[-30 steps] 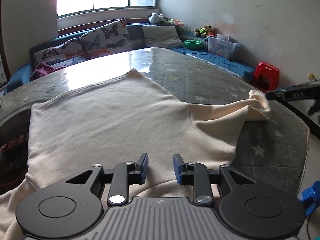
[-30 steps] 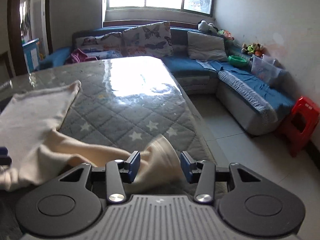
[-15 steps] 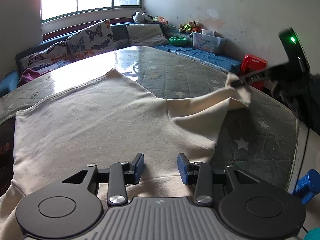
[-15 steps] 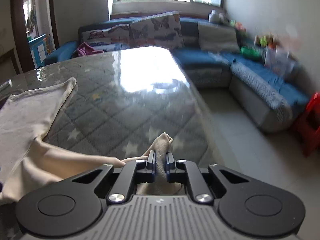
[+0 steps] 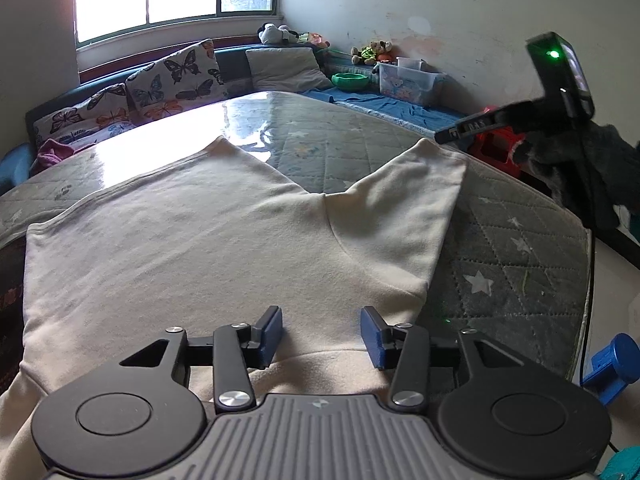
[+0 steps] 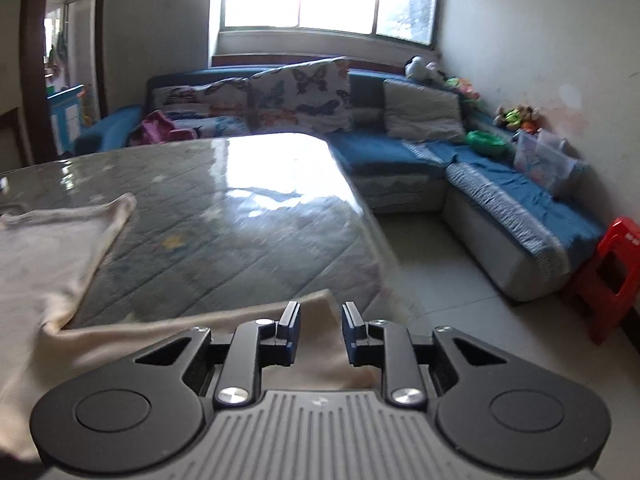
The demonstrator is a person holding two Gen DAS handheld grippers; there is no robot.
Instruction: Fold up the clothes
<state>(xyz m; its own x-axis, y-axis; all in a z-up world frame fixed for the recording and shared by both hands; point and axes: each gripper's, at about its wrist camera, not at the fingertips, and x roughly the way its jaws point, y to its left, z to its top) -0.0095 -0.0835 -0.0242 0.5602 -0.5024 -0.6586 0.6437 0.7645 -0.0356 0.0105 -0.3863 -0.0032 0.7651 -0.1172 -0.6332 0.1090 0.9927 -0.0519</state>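
Note:
A cream T-shirt (image 5: pixel 192 240) lies spread flat on the quilted star-print table (image 5: pixel 520 248). Its right sleeve (image 5: pixel 412 208) lies flat, pointing toward the table's right edge. My left gripper (image 5: pixel 321 330) is open and empty, just above the shirt's near part. My right gripper (image 6: pixel 320 330) is open, just above the sleeve's end (image 6: pixel 312 320); nothing is held. The right gripper also shows in the left wrist view (image 5: pixel 476 126), beyond the sleeve tip. The shirt's body shows at the left of the right wrist view (image 6: pixel 52 252).
A blue corner sofa (image 6: pixel 500 200) with butterfly cushions (image 5: pixel 176 76) runs behind and right of the table. A red stool (image 6: pixel 612 280) stands on the tiled floor (image 6: pixel 440 272). A clear bin (image 5: pixel 412 82) and green bowl (image 5: pixel 351 81) sit on the sofa.
My right gripper closed on the sleeve end, pulled it out straight, then opened and let it go; the sleeve now lies flat. My left gripper opened a little wider.

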